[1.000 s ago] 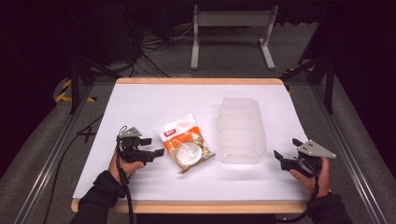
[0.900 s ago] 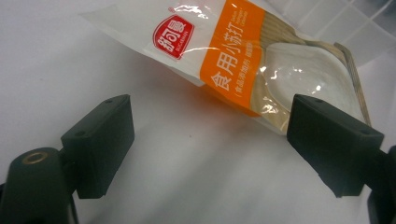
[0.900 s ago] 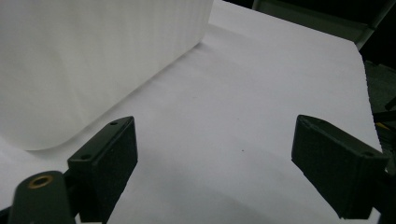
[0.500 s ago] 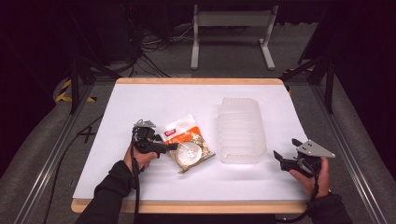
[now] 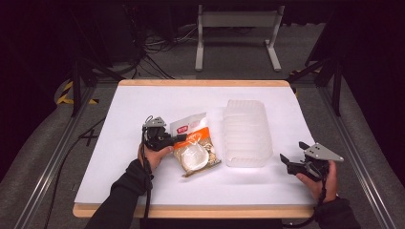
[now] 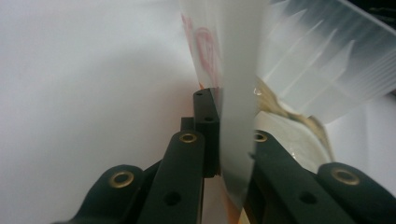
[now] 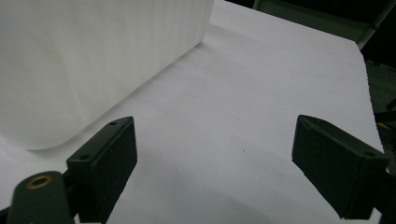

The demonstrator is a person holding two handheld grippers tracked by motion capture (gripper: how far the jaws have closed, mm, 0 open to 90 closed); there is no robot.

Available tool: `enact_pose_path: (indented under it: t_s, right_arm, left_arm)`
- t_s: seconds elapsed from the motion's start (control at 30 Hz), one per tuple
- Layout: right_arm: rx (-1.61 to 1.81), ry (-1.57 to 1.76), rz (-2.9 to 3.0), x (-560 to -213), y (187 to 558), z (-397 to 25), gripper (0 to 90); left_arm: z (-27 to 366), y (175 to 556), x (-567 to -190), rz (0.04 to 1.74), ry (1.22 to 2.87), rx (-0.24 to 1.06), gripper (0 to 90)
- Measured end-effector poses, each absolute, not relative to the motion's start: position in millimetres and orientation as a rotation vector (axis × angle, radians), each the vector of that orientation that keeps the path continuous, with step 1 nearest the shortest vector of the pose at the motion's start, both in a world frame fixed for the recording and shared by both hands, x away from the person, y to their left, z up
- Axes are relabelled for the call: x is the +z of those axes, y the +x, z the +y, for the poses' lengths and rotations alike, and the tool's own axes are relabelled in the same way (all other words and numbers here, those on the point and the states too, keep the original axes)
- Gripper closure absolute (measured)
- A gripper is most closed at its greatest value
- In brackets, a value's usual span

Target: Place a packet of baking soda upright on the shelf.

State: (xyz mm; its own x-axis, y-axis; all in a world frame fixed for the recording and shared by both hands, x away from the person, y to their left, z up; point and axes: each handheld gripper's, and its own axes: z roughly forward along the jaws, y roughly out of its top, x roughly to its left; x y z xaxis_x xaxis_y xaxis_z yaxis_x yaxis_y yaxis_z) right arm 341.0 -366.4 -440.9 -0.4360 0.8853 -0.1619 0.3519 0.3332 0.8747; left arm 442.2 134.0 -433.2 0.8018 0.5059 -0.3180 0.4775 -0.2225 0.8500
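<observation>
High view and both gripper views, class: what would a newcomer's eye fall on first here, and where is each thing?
First, the snack bag with its orange and white print, near the middle of the white table, its edge pinched in the left tongs. Next, the ribbed clear plastic container just right of the bag. The right tongs gape open over bare table near the container's corner.

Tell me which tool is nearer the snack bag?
Left. The left tool is clamped on the snack bag edge; the right tool sits beyond the plastic container, open.
</observation>
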Motion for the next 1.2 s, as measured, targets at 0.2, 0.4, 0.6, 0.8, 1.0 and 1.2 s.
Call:
enact_pose_path:
  t_s: [0.2,0.4,0.6,0.8,1.0,1.2]
  right_arm:
    - [1.051,1.081,1.95,-440.9,340.9,-366.6,14.8]
    - [1.053,1.079,1.95,-440.9,340.7,-366.6,14.8]
    - [1.049,1.08,1.951,-441.0,340.7,-366.3,14.8]
    - [1.044,1.08,1.953,-441.1,340.7,-366.1,14.8]
    - [1.049,1.08,1.954,-441.1,340.6,-366.4,14.8]
    - [1.057,1.077,1.954,-441.1,340.3,-366.8,14.7]
  left_arm:
    - [121.7,416.5,-398.9,0.599,1.804,0.101,89.6]
    - [110.1,400.0,-373.9,0.504,1.776,0.158,89.7]
    - [106.8,398.3,-360.6,0.453,1.767,0.186,89.7]
    - [94.1,400.8,-335.7,0.371,1.716,0.19,89.7]
    - [66.2,405.4,-313.8,0.286,1.683,0.177,89.7]
    - [29.0,412.7,-307.5,0.225,1.674,0.141,89.7]
